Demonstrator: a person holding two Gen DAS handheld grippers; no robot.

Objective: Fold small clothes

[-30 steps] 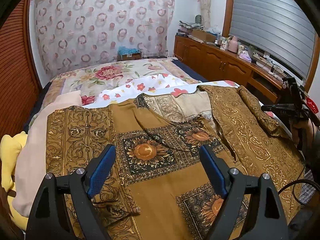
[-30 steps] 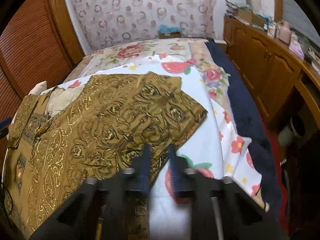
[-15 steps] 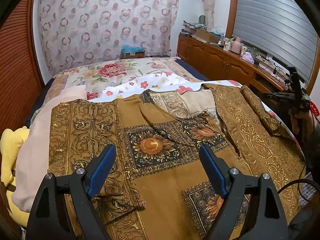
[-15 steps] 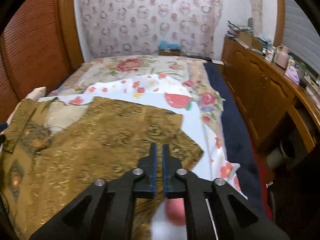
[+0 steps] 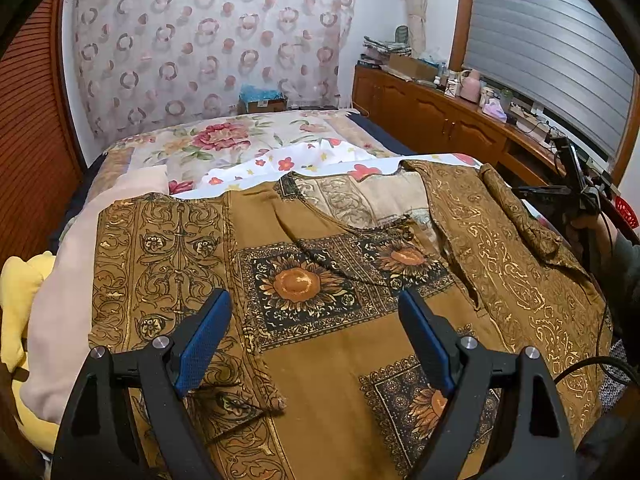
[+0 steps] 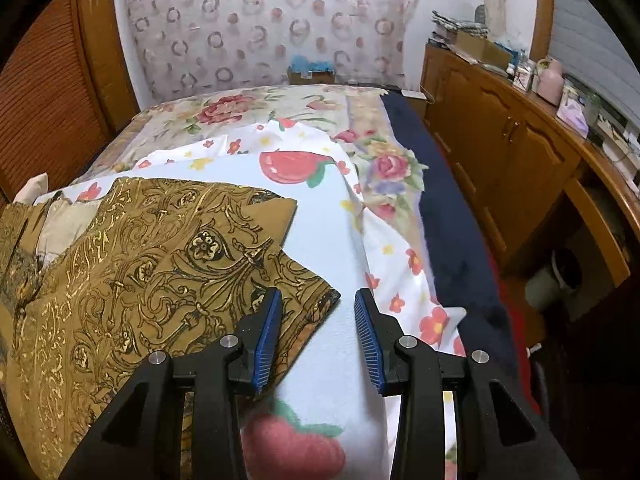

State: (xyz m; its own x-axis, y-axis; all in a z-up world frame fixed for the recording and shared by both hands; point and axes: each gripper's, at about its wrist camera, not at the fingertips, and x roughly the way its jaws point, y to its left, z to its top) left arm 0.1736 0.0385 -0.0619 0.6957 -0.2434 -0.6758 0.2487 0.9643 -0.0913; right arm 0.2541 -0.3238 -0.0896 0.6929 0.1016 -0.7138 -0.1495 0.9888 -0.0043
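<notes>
A brown top with gold scrollwork and sunflower squares [image 5: 320,312] lies spread on the bed. My left gripper [image 5: 316,328] is open and empty, held above its chest. The right sleeve [image 6: 160,264] lies flat on the white sheet. My right gripper [image 6: 316,320] is open and empty, with the sleeve's cuff corner [image 6: 320,292] just under and beside its left finger. The right gripper also shows at the right edge of the left wrist view [image 5: 576,196].
The bed carries a white fruit-print sheet [image 6: 332,220] and a floral cover [image 5: 224,144]. A pink cloth [image 5: 72,280] and a yellow one [image 5: 16,300] lie at the left. Wooden cabinets [image 6: 516,152] with clutter run along the right. A dark blanket edge [image 6: 452,240] borders the bed.
My right gripper was shut and has opened, and the sleeve now lies flat on the sheet. My left gripper drew back a little and stayed open.
</notes>
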